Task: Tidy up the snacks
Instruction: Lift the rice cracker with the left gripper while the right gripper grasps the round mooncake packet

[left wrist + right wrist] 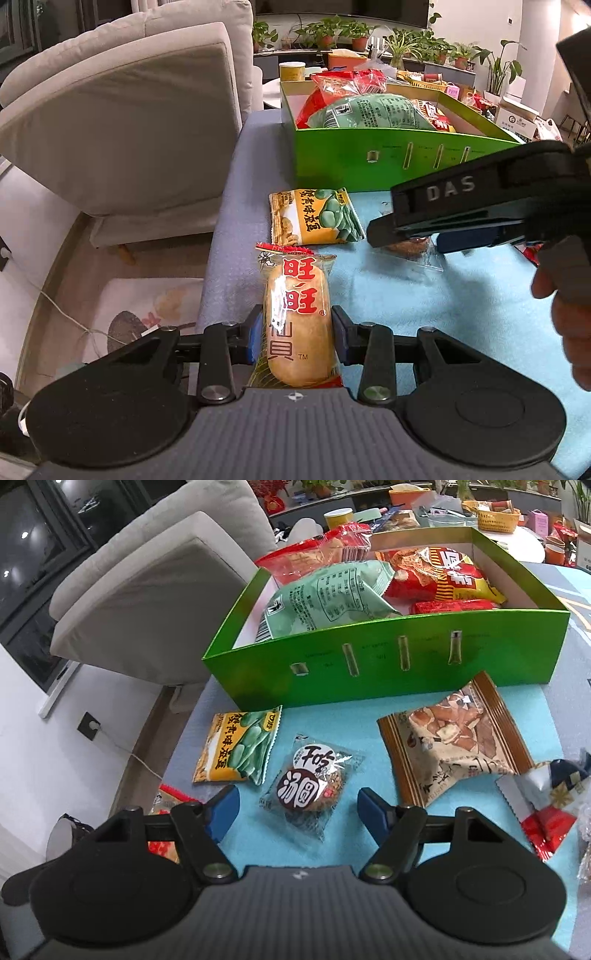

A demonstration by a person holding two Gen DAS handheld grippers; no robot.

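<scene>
My left gripper (pixel 298 334) is shut on a rice cracker packet (pixel 298 317) with red characters, at the table's left edge. My right gripper (pixel 297 808) is open, its blue pads on either side of a clear packet with a round brown cake (pixel 310 788) lying on the blue mat; it also shows in the left wrist view (pixel 406 236) above that cake. A yellow broad bean packet (pixel 236 751) (pixel 314 218) lies left of the cake. A brown nut packet (pixel 454 738) lies to the right. The green box (pixel 388 664) (pixel 369 162) behind holds several snack bags.
A grey sofa (pixel 129 110) stands left of the table. Red and white wrapped sweets (pixel 546 805) lie at the right edge of the mat. Potted plants (pixel 332 33) and baskets stand on a far table. A cable runs along the floor at left.
</scene>
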